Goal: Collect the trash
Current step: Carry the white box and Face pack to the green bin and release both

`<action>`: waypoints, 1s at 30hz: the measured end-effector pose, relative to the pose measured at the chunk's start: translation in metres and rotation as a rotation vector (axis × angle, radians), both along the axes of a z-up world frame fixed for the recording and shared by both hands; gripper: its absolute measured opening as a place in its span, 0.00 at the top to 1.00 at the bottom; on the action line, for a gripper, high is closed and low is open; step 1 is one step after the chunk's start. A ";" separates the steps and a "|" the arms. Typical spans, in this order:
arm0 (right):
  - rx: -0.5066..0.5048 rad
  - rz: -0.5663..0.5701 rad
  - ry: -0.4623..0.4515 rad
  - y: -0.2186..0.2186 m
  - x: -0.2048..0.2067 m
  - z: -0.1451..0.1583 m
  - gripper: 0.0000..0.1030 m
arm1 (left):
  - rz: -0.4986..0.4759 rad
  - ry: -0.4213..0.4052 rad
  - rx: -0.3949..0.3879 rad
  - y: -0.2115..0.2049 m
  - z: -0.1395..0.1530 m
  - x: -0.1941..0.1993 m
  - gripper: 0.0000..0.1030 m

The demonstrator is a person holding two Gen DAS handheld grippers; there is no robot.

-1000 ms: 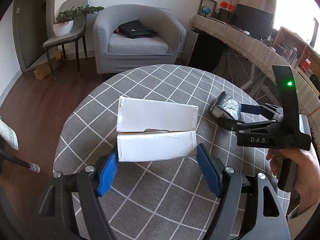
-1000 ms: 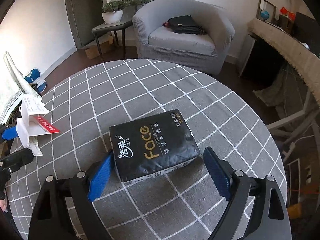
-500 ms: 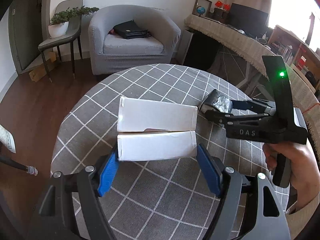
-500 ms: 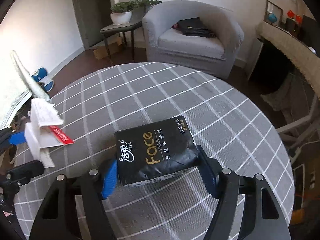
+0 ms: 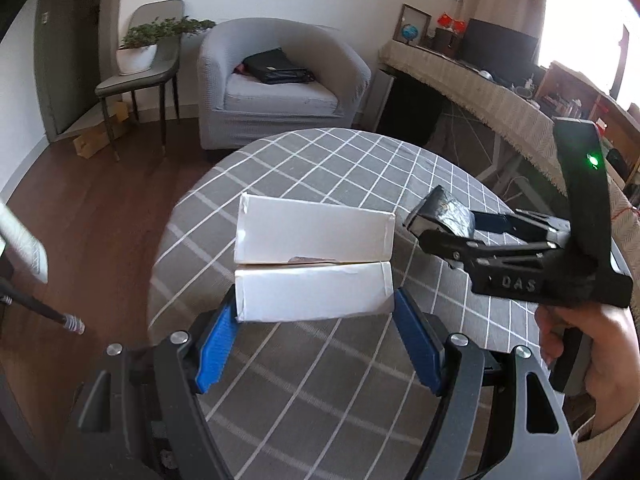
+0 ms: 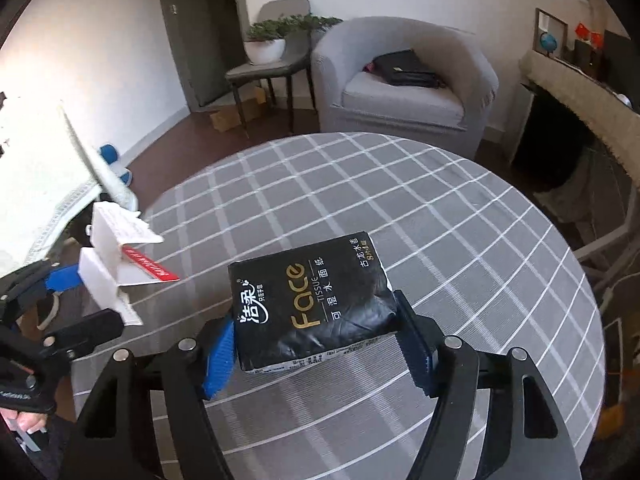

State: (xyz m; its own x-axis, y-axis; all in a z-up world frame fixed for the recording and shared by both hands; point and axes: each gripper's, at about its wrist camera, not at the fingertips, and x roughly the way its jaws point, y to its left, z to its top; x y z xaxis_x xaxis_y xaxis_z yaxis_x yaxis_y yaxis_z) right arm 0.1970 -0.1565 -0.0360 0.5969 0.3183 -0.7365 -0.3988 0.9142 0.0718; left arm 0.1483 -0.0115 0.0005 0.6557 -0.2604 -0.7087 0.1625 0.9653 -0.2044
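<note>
My left gripper is shut on a folded white cardboard box and holds it above the round checked table. The box also shows at the left of the right wrist view, with a red label. My right gripper is shut on a black tissue pack printed "Face", lifted above the table. In the left wrist view the right gripper holds the pack to the right of the box.
A grey armchair with a black bag stands beyond the table. A chair with a potted plant is at the back left. A cloth-covered desk runs along the right. Wooden floor lies to the left.
My right gripper closed on the black tissue pack and lifted it off the table. My left gripper kept hold of the white box and rose and shifted slightly.
</note>
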 end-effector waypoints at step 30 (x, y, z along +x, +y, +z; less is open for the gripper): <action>0.039 0.263 -0.021 0.175 -0.084 0.009 0.31 | 0.261 0.083 0.035 0.168 -0.044 -0.082 0.25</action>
